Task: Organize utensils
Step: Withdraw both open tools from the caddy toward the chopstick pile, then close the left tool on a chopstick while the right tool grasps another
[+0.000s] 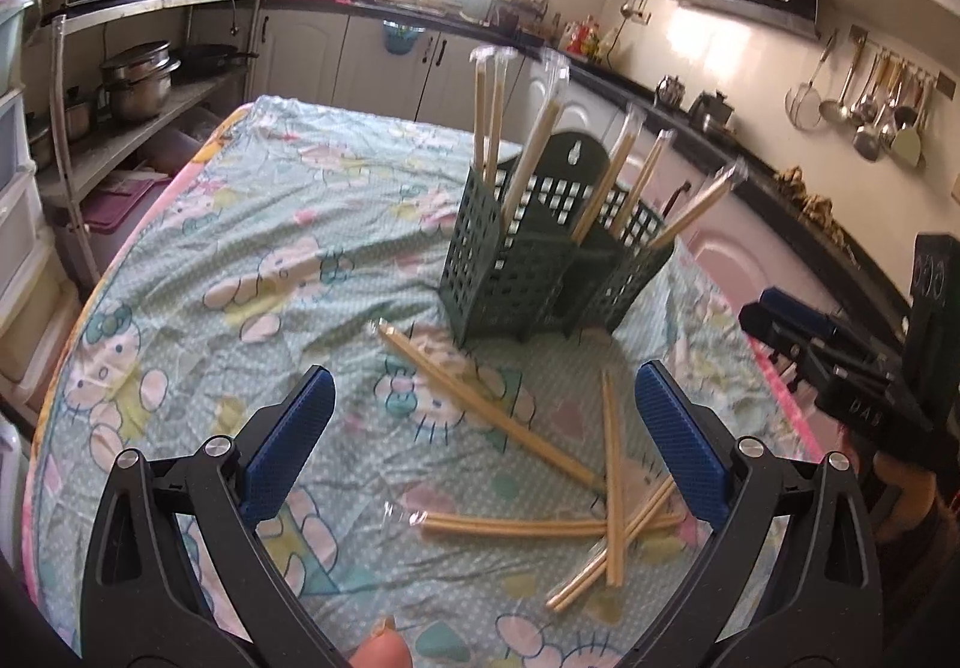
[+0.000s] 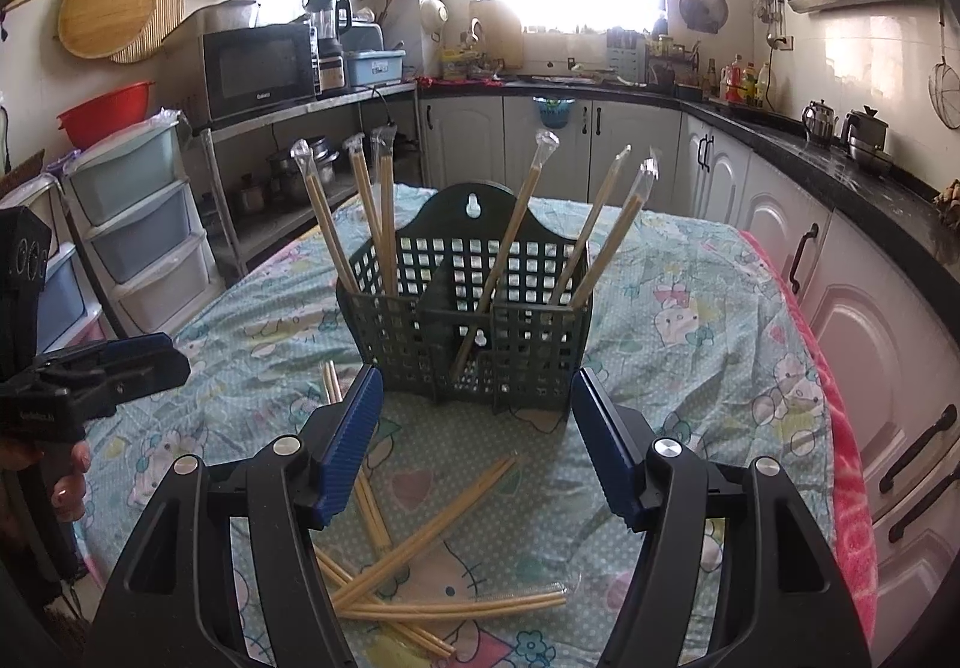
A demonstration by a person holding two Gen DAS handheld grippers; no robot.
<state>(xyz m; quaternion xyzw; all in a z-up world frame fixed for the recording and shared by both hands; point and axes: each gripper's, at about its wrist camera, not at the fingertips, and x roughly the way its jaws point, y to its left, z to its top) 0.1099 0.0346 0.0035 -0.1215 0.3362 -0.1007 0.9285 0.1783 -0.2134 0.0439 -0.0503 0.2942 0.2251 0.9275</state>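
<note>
Both grippers are hovering over the cloth-covered tabletop [image 2: 690, 272] with jaws spread wide and nothing between them. The left gripper [image 1: 486, 446] is pointing toward the dark green utensil caddy [image 1: 528, 278] at its 12 o'clock; the right gripper [image 2: 477, 446] is facing the same caddy. Wrapped chopsticks [image 2: 384, 224] are standing tilted in its compartments, while loose chopsticks [image 1: 540, 524] are lying crossed on the cloth, just at 6 o'clock of the caddy.
</note>
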